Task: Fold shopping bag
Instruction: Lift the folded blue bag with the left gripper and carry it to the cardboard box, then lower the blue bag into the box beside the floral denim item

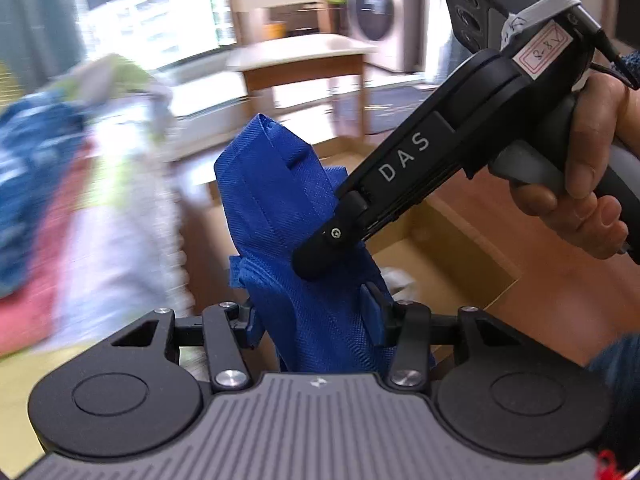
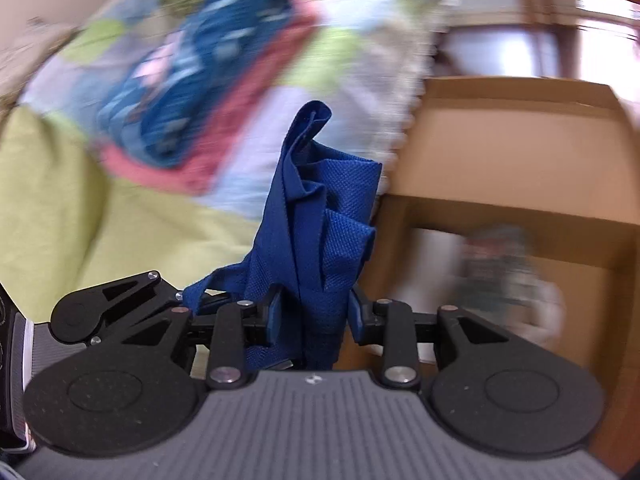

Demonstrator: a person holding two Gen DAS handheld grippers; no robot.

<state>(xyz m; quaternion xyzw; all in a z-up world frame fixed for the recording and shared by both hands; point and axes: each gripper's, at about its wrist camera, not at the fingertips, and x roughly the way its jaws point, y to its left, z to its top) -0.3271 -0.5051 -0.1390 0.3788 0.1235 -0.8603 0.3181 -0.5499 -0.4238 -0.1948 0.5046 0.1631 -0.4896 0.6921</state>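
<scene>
The blue woven shopping bag (image 1: 280,208) is bunched into a narrow upright bundle and held in the air. My left gripper (image 1: 314,320) is shut on its lower part, with the blue pads pressed against the fabric on both sides. My right gripper (image 1: 316,256) reaches in from the upper right, held by a hand (image 1: 592,184), and one black finger lies against the bag just above the left gripper. In the right wrist view the right gripper (image 2: 312,312) is shut on the bag (image 2: 320,200), whose folded layers and handle strap stand up between the fingers. The left gripper (image 2: 108,304) shows at the left edge.
An open cardboard box (image 2: 520,140) sits just right of the bag, with a blurred item (image 2: 504,272) inside; it also appears as the cardboard box (image 1: 440,248). A colourful patterned cloth (image 2: 200,80) lies on a green surface (image 2: 52,200) to the left. A wooden table (image 1: 304,56) stands behind.
</scene>
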